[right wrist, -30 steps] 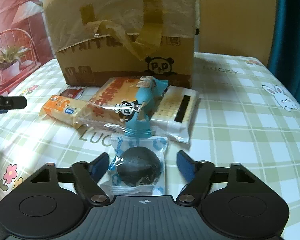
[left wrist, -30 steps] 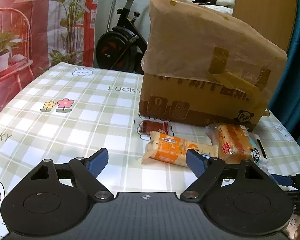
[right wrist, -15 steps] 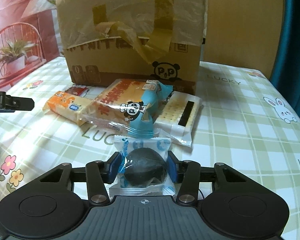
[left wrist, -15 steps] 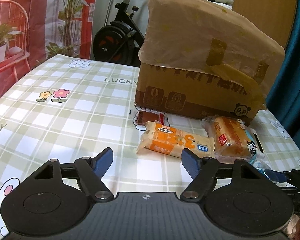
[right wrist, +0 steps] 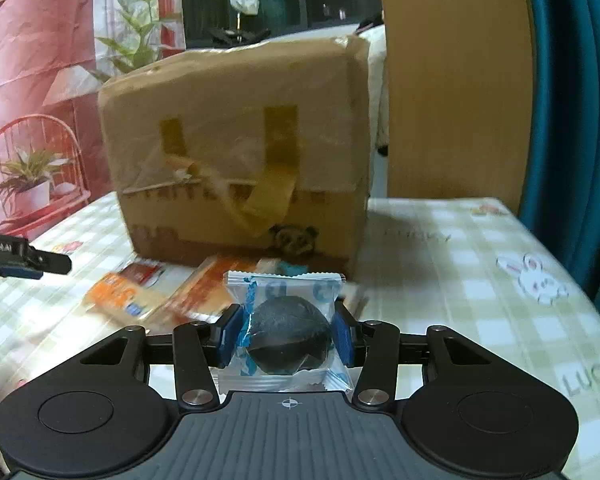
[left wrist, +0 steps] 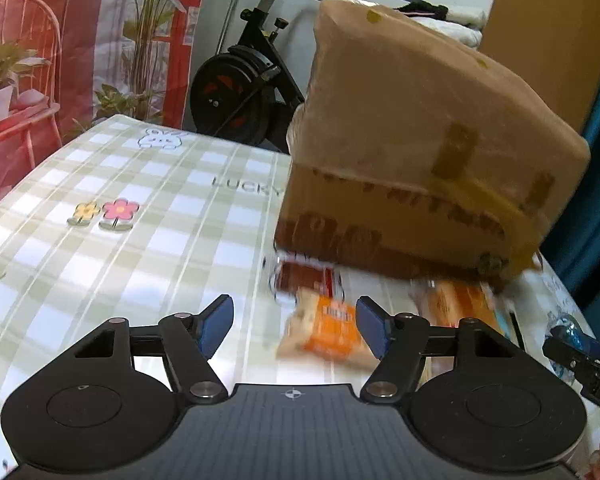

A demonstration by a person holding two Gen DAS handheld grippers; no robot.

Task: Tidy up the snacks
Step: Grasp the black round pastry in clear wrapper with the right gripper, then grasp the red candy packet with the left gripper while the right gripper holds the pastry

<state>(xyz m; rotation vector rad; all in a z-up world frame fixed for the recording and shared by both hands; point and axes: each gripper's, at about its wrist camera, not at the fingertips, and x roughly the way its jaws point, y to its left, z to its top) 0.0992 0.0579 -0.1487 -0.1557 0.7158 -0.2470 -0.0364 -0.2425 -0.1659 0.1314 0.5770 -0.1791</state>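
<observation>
My right gripper (right wrist: 287, 316) is shut on a clear packet with a dark round cake (right wrist: 284, 286), held just above the checked tablecloth (right wrist: 480, 264). Behind it lie an orange snack pack (right wrist: 116, 292), a bread pack (right wrist: 204, 292) and a small red packet (right wrist: 142, 272), in front of a taped cardboard box (right wrist: 236, 140). My left gripper (left wrist: 293, 308) hovers over the table, its jaws closing. The orange snack pack (left wrist: 328, 332) lies between and just beyond its fingers, and the pads are not touching it. The red packet (left wrist: 306, 278) and bread pack (left wrist: 456, 306) are blurred.
The cardboard box (left wrist: 412, 152) stands at the back of the table. An exercise bike (left wrist: 240, 92) is behind the table's far edge. A wooden panel (right wrist: 456, 80) and a teal curtain (right wrist: 572, 100) are at the right. The left gripper's fingertip (right wrist: 28, 260) shows at the left edge.
The right gripper shut on the dark cake packet and lifted it, tilting up towards the box. The left gripper's fingers narrowed and it moved closer to the orange pack.
</observation>
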